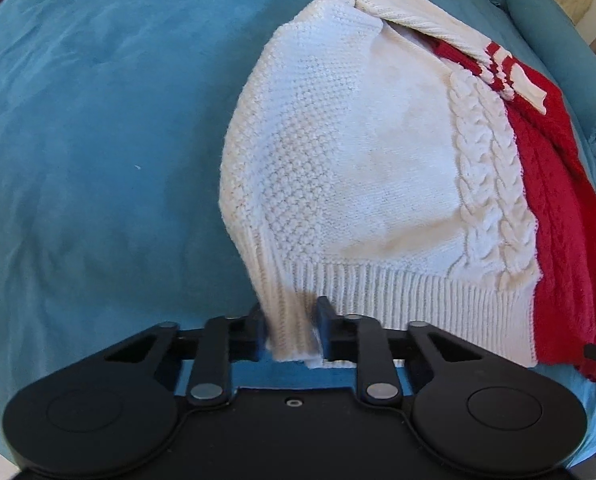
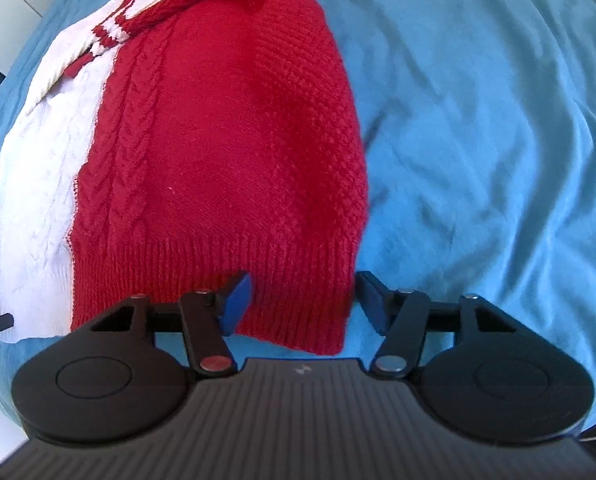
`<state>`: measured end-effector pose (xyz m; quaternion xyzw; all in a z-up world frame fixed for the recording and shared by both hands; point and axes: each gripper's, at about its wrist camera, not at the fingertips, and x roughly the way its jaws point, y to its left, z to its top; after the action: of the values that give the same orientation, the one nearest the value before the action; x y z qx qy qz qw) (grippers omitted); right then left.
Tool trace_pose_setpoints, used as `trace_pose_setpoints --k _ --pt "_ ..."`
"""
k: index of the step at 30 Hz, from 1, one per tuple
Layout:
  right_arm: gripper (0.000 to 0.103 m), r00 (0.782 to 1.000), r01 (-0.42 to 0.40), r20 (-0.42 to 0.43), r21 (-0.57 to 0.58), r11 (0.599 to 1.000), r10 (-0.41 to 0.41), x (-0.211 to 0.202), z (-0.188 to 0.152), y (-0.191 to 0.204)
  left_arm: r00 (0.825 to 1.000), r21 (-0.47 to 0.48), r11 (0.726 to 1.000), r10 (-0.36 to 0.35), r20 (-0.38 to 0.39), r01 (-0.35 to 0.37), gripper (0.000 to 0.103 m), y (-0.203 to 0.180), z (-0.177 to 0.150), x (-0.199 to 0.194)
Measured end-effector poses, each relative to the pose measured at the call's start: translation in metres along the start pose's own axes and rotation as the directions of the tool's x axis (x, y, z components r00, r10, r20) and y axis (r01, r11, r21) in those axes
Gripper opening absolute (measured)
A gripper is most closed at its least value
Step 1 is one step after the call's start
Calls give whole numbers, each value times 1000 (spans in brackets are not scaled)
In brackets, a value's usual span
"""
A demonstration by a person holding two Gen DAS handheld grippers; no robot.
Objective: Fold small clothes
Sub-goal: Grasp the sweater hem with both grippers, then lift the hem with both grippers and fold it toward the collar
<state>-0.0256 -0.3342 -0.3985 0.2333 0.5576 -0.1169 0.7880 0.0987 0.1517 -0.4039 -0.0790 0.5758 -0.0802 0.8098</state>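
Bedspread (image 1: 98,120), teal, carries a knitted sweater (image 1: 357,160), half white and half red, lying with its long axis from hem at 6 o'clock to collar at 12. It looks soft, thick and light (likely to sag), so the ribbed hem corners are good holds. Left gripper (image 1: 290,330) pinches the white corner; right gripper (image 2: 303,304) stands open around the red corner.

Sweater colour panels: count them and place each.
2. White panel on the left side, hem pinched by the left hand-held gripper; red panel on the right, at the open right hand-held gripper.
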Motion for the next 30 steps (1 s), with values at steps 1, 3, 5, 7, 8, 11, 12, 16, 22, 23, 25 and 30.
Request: trace_pose_setpoints --k 1,3,5,7,8,11,12,16,22,23,25,30 --pt "65 1000 -5 -1 -3 1000 5 0 1 0 1000 -2 1000 3 -4 -3 20 0 1 -1" --pt "44 1000 -10 -12 -10 1000 10 0 3 1 1000 -9 1000 5 -7 -5 15 -1 1 -3" --pt "29 1000 -22 -20 -20 1000 21 -2 5 1 1000 -9 1000 6 -7 -6 13 -3 2 -7" --pt "27 1000 -21 -23 -23 1000 20 -5 7 3 1000 -25 1000 -4 -4 4 12 -5 4 -13" --pt "27 1000 -21 -21 -22 1000 21 -7 8 4 1000 -38 999 -14 -1 14 12 -5 6 -17" --pt "26 999 -37 -7 -6 999 37 -19 12 5 998 -91 994 -60 13 61 12 -6 14 -31" --pt "26 999 -47 1 5 999 47 -24 13 4 997 -112 990 -77 21 79 11 -6 18 -38" --pt "25 993 -98 63 40 994 95 -53 26 4 993 -162 980 -112 46 118 11 -10 36 -63" --pt "25 976 -164 151 43 986 156 -99 65 17 982 -217 961 -147 119 170 11 -19 75 -104" --pt "25 973 -163 170 42 986 153 -107 74 20 979 -216 960 -154 135 180 11 -22 83 -111" --pt "25 967 -169 203 53 984 155 -119 94 25 973 -199 961 -163 164 194 11 -31 103 -123" --pt "25 941 -198 289 52 979 175 -139 159 41 951 -159 955 -210 227 249 11 -52 176 -127"
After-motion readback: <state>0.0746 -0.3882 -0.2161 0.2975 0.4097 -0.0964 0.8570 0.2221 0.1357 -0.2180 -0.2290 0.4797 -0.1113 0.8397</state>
